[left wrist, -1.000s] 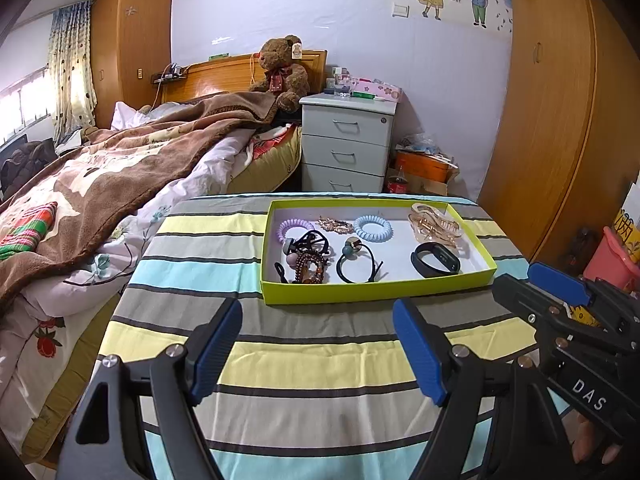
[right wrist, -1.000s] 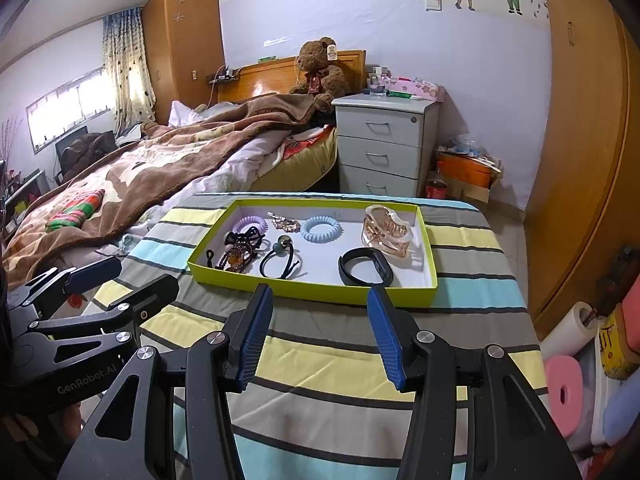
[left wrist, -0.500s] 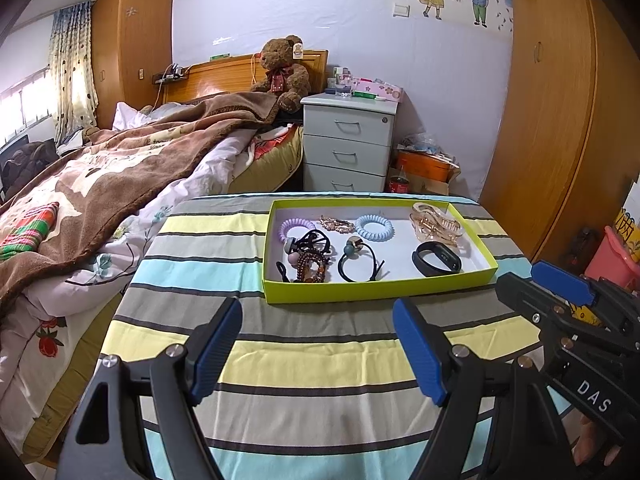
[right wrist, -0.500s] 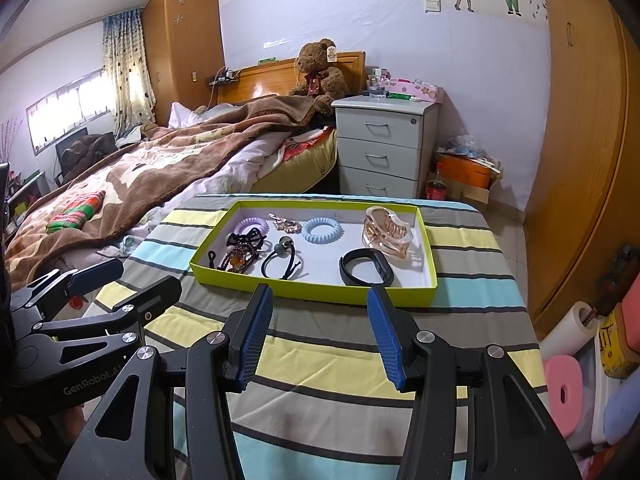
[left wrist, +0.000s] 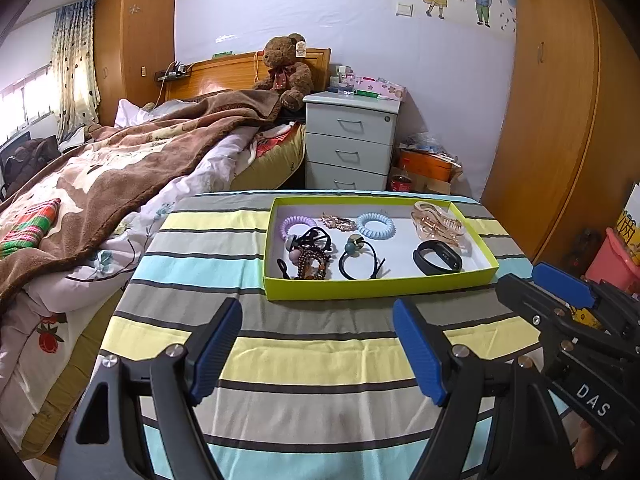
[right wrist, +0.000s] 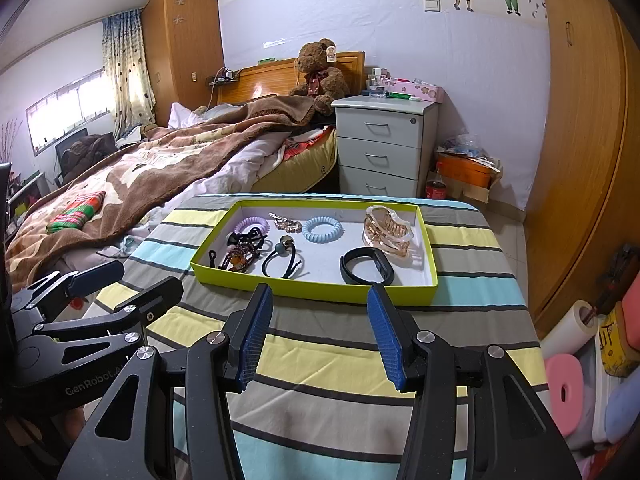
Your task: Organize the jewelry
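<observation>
The left gripper (left wrist: 316,344) is hovering over the striped tablecloth (left wrist: 320,360) with its blue pads standing wide apart and nothing between them. The right gripper (right wrist: 318,330) is doing the same just beside it, its pads parted and holding nothing. In the left wrist view the right gripper is showing at the right edge; in the right wrist view the left one is showing at the lower left.

Ahead of both, farther along the table, a shallow green tray (left wrist: 376,286) is lying flat on the cloth, its near wall just beyond the fingertips of each gripper and not touching them. All the jewelry is sitting inside the tray. A purple coil hair tie (left wrist: 297,225) is lying at the far left, a small gold clip (left wrist: 338,221) next to it, and a pale blue coil hair tie (left wrist: 375,224) next to that. A tangle of black ties and brown beads (left wrist: 308,258) is lying at the near left, with a black hair tie with a bead (left wrist: 360,258) beside it. A clear amber claw clip (left wrist: 438,222) is resting at the far right, and a black wristband (left wrist: 437,257) is lying just in front of it.

Beyond the table, a bed (left wrist: 120,176), a teddy bear (left wrist: 286,68) and a grey nightstand (left wrist: 350,140) are standing against the wall.
</observation>
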The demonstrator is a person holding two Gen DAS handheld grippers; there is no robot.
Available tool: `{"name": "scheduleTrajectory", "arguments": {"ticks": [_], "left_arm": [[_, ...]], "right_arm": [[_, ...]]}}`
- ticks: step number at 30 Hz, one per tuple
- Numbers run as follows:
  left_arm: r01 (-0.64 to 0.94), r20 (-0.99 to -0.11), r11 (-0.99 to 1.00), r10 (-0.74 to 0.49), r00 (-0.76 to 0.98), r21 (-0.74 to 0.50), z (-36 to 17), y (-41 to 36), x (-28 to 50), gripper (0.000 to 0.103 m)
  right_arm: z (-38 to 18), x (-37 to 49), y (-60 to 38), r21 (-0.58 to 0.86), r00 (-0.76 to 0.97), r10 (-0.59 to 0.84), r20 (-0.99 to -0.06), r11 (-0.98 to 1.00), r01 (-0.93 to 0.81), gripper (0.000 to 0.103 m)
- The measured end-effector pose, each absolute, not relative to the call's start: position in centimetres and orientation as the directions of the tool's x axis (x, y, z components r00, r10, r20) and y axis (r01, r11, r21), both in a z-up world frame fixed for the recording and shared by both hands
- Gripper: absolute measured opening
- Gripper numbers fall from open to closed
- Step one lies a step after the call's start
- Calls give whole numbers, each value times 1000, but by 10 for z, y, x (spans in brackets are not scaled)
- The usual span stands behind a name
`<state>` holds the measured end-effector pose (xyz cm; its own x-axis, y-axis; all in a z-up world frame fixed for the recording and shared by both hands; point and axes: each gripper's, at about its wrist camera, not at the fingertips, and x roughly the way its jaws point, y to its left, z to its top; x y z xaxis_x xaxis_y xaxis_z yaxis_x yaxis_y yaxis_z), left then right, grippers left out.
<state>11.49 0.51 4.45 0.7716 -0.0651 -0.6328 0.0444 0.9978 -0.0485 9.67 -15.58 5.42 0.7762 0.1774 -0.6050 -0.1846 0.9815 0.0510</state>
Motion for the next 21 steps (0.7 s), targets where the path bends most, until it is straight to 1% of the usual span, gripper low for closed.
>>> {"name": "scheduleTrajectory", "arguments": {"ticks": [14,21], "left_arm": [[38,-644,998,-61,763,-48,41,5,115,79],[28,-645,999,-36,763,-23,40,3,115,80]], "right_arm": [[55,96,-156,53,776,174,-606,982,-179,50],[55,96,-156,54,775,174,-608,983,-178,50]]}}
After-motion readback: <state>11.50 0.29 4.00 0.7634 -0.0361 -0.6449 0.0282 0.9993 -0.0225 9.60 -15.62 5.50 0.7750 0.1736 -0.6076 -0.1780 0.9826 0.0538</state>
